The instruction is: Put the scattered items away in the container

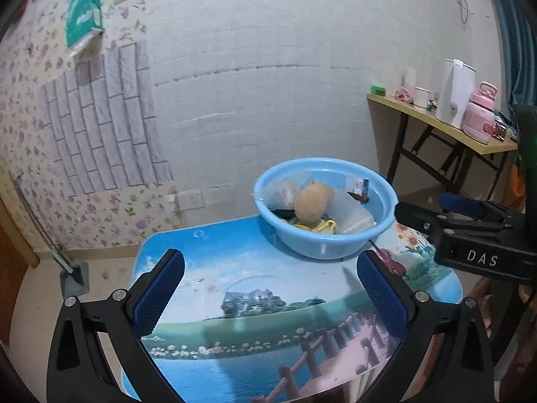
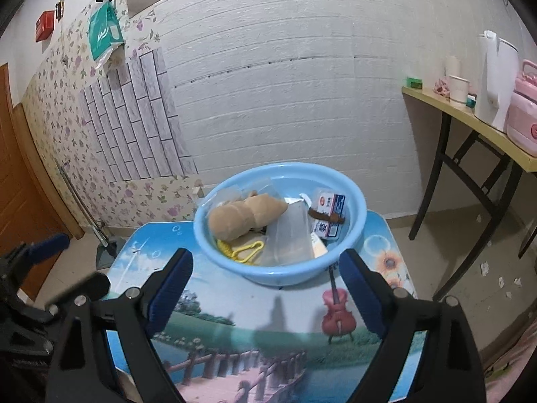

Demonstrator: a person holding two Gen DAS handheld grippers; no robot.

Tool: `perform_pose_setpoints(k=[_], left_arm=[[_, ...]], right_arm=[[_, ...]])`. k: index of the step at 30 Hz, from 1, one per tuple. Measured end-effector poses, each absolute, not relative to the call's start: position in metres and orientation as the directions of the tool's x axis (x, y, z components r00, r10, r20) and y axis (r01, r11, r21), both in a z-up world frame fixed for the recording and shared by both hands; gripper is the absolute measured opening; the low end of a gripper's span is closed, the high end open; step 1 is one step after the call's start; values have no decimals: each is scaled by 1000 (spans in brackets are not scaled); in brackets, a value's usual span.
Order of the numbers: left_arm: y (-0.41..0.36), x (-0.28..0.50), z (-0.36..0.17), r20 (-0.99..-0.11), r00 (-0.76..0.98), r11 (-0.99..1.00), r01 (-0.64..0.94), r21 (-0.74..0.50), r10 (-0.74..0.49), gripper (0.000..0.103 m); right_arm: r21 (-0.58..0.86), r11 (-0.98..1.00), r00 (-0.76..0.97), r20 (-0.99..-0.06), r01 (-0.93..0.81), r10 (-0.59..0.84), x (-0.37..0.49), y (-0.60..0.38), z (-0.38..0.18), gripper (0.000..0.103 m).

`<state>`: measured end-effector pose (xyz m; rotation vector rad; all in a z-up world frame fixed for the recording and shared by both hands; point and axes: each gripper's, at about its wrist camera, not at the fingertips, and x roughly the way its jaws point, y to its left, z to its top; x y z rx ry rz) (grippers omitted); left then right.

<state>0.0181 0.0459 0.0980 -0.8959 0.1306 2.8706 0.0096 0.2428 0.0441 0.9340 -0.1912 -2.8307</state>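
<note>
A light blue basin [image 1: 339, 248] [image 2: 235, 265] stands at the far end of a small picture-printed table [image 1: 255, 278] [image 2: 255, 305]. Inside it lie a tan plush toy [image 1: 312, 203] [image 2: 246, 213], a yellow cord [image 2: 243, 251], clear plastic bags [image 2: 290, 235] and small printed boxes [image 2: 330, 213]. My left gripper [image 1: 270, 294] hangs open over the near half of the table with nothing between its fingers. My right gripper [image 2: 266, 294] is open too, empty, just short of the basin. In the left wrist view the right gripper [image 1: 436, 215] shows at the right edge, beside the basin.
A yellow folding table [image 1: 443, 124] [image 2: 470, 117] at the right carries a white kettle [image 1: 454, 92], a pink container [image 1: 478, 117] and cups. A dustpan [image 1: 72, 277] stands on the floor by the floral wall. A brown door [image 2: 20, 201] is at the left.
</note>
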Motion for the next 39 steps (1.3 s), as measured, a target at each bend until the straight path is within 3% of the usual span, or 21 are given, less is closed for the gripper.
perform_pose_setpoints(k=[21,39], left_arm=[[39,35,85,-588,-806,-990,-129,50,76,103],[45,-4,62,-647,-760,-993,-112,34,63,103]], right_arm=[[163,-982,-794,-583,94,-172,36,243,39,90],[154,-981,-780,-598,115,-185,10,241,15,90]])
